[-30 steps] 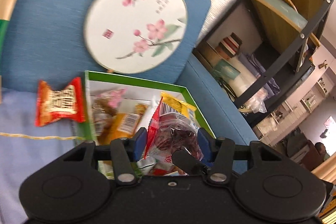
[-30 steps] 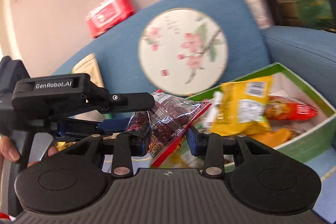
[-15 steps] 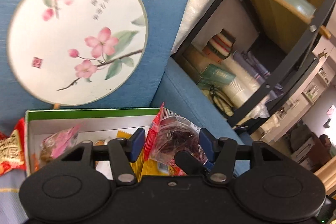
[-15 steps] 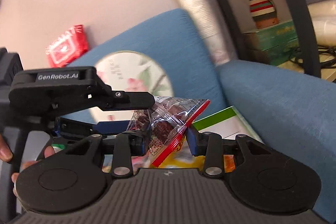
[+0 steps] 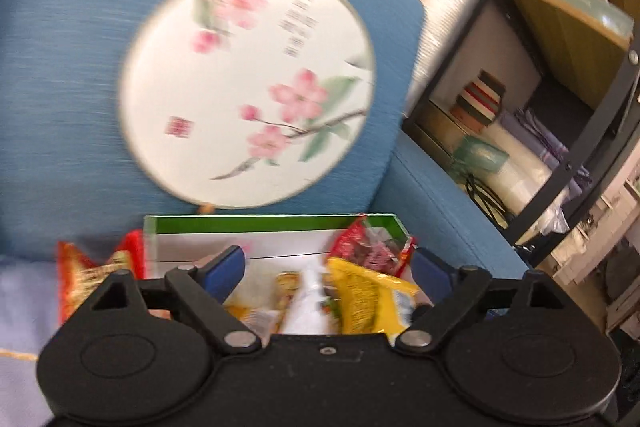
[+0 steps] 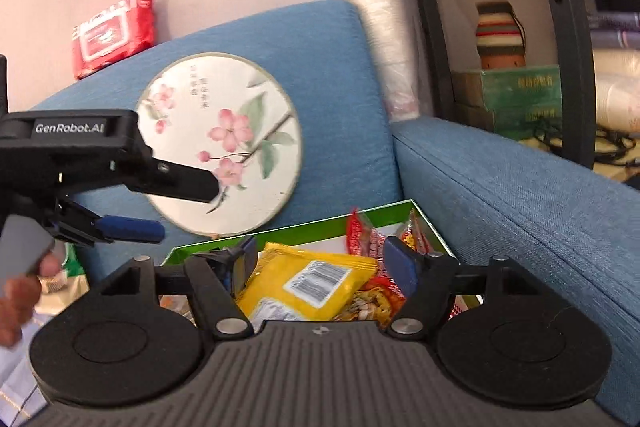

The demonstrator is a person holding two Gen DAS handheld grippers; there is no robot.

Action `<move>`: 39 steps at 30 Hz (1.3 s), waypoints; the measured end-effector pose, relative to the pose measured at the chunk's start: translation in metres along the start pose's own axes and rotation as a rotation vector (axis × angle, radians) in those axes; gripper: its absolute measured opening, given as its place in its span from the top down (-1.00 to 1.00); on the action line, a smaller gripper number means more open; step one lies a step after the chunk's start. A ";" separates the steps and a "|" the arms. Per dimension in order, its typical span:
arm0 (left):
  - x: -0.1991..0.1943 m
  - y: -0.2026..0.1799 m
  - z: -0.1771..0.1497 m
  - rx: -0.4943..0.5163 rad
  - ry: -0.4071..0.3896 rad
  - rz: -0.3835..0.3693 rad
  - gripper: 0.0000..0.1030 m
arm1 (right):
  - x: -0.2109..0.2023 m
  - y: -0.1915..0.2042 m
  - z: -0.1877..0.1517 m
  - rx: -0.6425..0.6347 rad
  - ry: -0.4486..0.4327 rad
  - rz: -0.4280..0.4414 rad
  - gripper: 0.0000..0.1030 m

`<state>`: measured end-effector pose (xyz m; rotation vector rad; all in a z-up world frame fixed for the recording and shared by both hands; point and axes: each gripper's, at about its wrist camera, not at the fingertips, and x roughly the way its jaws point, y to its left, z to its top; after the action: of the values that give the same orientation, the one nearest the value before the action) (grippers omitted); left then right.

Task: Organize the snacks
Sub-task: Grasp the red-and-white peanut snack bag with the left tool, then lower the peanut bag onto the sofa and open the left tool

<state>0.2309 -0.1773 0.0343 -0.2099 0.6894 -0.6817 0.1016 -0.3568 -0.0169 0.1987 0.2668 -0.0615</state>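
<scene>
Looks like you're at the release step: both jaws are opening with nothing pinched. Your left hand-held gripper (image 5: 326, 269) and right hand-held gripper (image 6: 320, 265) hang over the green box (image 6: 304, 223) on the blue sofa (image 6: 520, 195). The red-edged clear snack bag (image 5: 370, 247) lies in the box at about 1 o'clock from your left jaws, on the yellow packet (image 6: 316, 283). Next I'd go for the orange-red packet (image 5: 94, 269) outside the box at 9 o'clock.
</scene>
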 end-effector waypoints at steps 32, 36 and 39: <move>0.038 0.165 -0.014 -0.308 0.022 0.233 -0.44 | -0.006 0.097 -0.032 -0.090 0.167 0.218 -1.00; 0.020 0.147 -0.025 -0.194 0.061 0.224 -0.15 | -0.004 0.103 -0.037 -0.104 0.194 0.223 -1.00; -0.003 0.143 -0.046 -0.173 0.101 0.206 -0.01 | -0.006 0.108 -0.040 -0.132 0.204 0.231 -1.00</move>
<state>0.2720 -0.0643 -0.0548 -0.2607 0.8547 -0.4375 0.0946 -0.2430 -0.0327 0.1033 0.4476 0.2058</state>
